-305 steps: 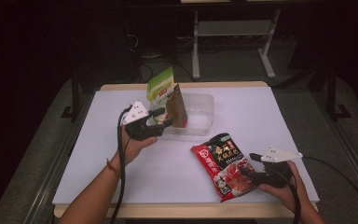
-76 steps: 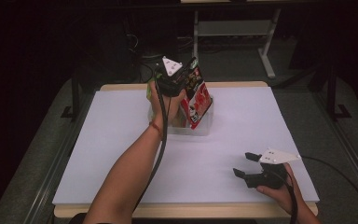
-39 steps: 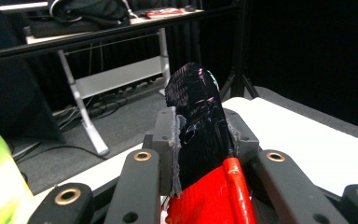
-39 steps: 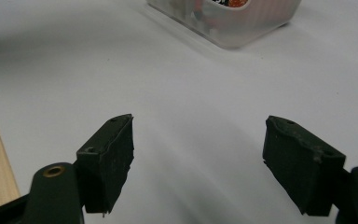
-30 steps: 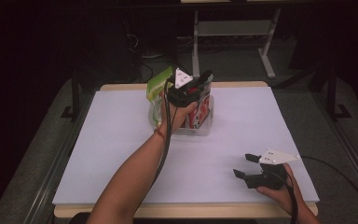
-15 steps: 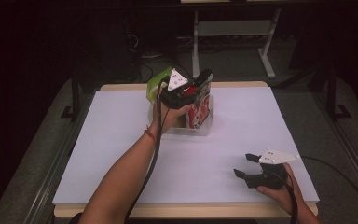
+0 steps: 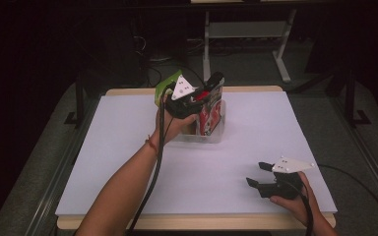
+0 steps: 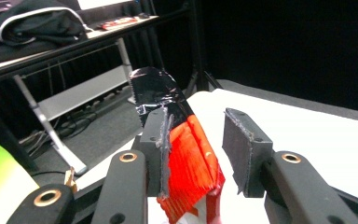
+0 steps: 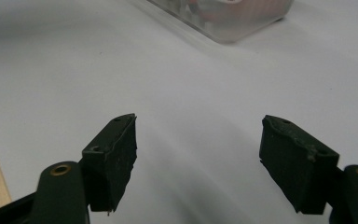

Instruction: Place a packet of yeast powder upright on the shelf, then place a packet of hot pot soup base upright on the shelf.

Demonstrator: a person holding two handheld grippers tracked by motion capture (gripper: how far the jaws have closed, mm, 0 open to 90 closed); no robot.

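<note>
Left tongs (image 8: 193,154) loosely open around red packet (image 8: 191,163), its lower end hidden; right tongs (image 9: 198,163) open, empty.

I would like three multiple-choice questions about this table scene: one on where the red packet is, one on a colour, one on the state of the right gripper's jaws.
1. Where is the red snack packet?
A. Flat on the white table
B. Standing in the clear plastic box
C. On the floor

2. What colour is the other packet in the box, beside the left gripper?
A. Green
B. Blue
C. Purple

3. How do the jaws of the right gripper stand?
A. Shut on the red packet
B. Shut on the box
C. Open with nothing between them

Answers:
1 B: in the high view the packet stands upright inside the box.
2 A: a green top shows left of the gripper.
3 C: the right gripper view shows bare table between the wide jaws.
</note>
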